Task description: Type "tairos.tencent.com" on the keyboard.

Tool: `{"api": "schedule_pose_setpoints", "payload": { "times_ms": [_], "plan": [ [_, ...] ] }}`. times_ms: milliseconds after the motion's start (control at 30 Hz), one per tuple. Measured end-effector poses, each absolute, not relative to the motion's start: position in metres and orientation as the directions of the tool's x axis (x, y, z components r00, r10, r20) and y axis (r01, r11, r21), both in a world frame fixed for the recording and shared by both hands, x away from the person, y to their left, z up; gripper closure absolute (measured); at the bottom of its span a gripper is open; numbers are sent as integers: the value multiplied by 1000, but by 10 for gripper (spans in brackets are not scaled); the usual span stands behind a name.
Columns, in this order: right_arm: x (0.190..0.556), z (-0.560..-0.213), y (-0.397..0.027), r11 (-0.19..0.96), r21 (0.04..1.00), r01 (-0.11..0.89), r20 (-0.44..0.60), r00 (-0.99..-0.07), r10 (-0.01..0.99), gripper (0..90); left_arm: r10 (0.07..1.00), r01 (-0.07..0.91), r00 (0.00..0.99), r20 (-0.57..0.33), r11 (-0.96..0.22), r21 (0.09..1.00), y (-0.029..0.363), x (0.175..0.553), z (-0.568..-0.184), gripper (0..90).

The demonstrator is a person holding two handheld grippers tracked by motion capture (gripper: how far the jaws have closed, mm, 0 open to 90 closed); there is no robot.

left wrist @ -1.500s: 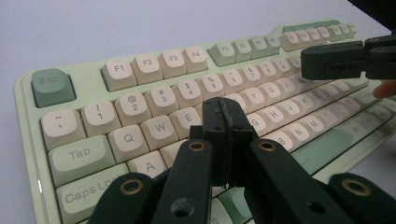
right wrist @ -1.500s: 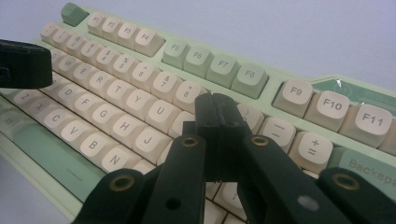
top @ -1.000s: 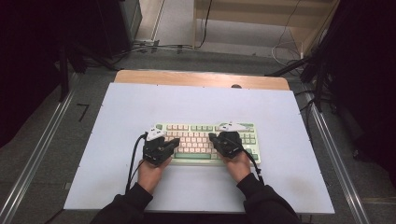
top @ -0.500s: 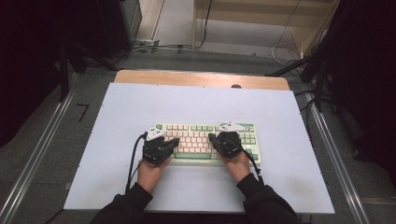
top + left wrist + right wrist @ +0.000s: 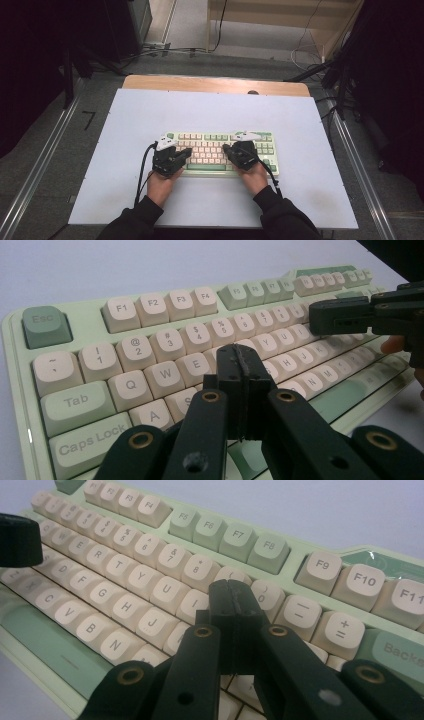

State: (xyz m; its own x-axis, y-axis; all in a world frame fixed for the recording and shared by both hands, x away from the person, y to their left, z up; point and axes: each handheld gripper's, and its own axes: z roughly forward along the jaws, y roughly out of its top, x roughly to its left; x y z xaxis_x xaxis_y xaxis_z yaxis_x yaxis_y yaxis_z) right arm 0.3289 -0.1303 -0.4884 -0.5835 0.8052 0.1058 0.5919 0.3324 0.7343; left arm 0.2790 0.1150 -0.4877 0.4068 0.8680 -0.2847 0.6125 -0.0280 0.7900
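Keyboard (image 5: 222, 150), green-cream, flat on table (image 5: 125, 130); we poise left gripper (image 5: 243, 365) and right gripper (image 5: 235, 597), fingers together, likely for pressing single keys.

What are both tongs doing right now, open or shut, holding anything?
Left tongs: shut, empty, over the keyboard.
Right tongs: shut, empty, over the same keyboard.

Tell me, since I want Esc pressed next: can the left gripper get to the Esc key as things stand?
Probably yes. The left gripper hovers shut over the letter keys, and the Esc key sits uncovered at the keyboard corner; the right gripper is off to the other side.
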Motion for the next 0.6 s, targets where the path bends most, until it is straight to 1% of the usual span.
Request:
{"api": "schedule_pose_setpoints", "payload": {
  "times_ms": [200,600],
  "plan": [
    [327,-483,-132,310,753,581,114,-578,808,877,869,611,405,-286,-24,791,116,279,-487,900],
    [324,-480,-133,307,756,578,121,-585,802,876,868,610,406,-287,-24,792,116,279,-487,900]
  ]
}}
